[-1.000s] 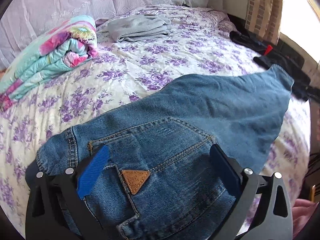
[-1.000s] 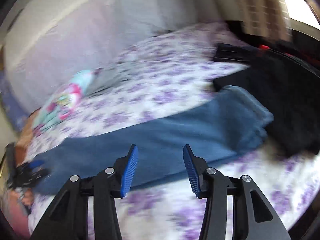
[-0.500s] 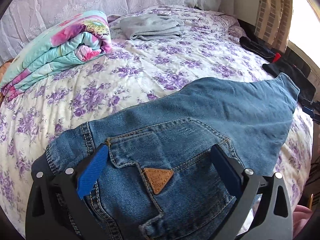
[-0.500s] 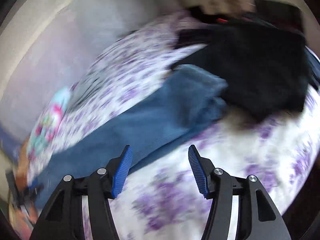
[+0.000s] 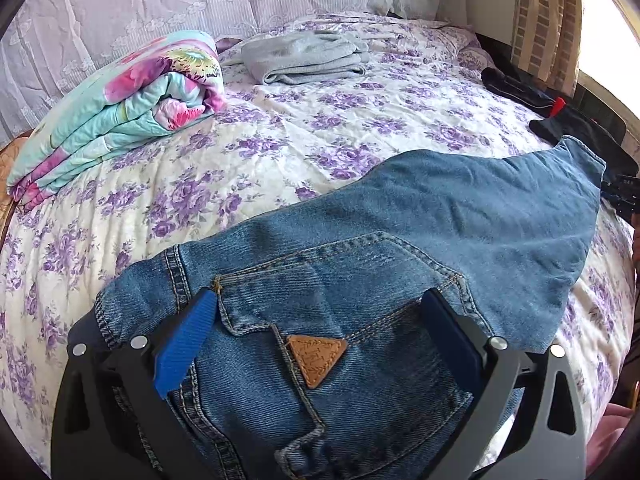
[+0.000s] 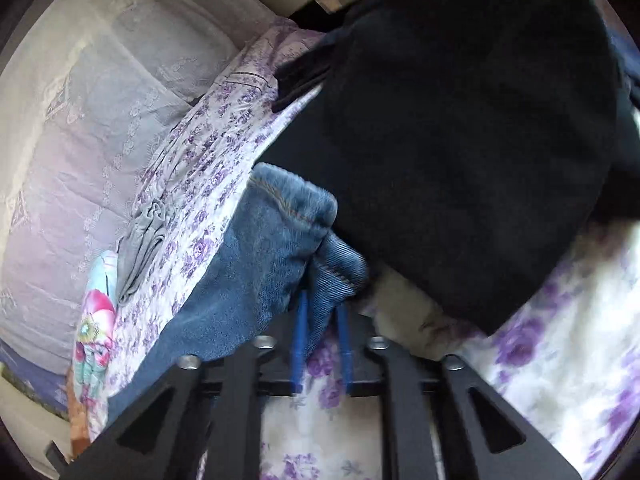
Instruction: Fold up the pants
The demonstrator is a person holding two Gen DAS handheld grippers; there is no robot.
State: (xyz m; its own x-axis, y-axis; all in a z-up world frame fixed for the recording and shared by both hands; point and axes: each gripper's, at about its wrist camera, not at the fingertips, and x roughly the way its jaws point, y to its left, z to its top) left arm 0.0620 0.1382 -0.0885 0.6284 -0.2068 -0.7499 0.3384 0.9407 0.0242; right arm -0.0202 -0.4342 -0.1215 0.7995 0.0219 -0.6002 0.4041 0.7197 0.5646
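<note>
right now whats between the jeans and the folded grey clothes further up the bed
Only bare floral bedsheet between the jeans and the grey clothes, seen in the left wrist view.

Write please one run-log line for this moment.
right tool: shut on jeans hem | left tool: open over waist pocket | bed: jeans flat

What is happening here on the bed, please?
A person with a gripper in each hand is folding a pair of blue jeans laid across the floral bedsheet. The right gripper has just closed and now pinches the hem of a leg, next to a black garment. The left gripper stands wide open over the waist end, with the back pocket and its leather patch between its fingers, not gripping. No fold is made yet.
</note>
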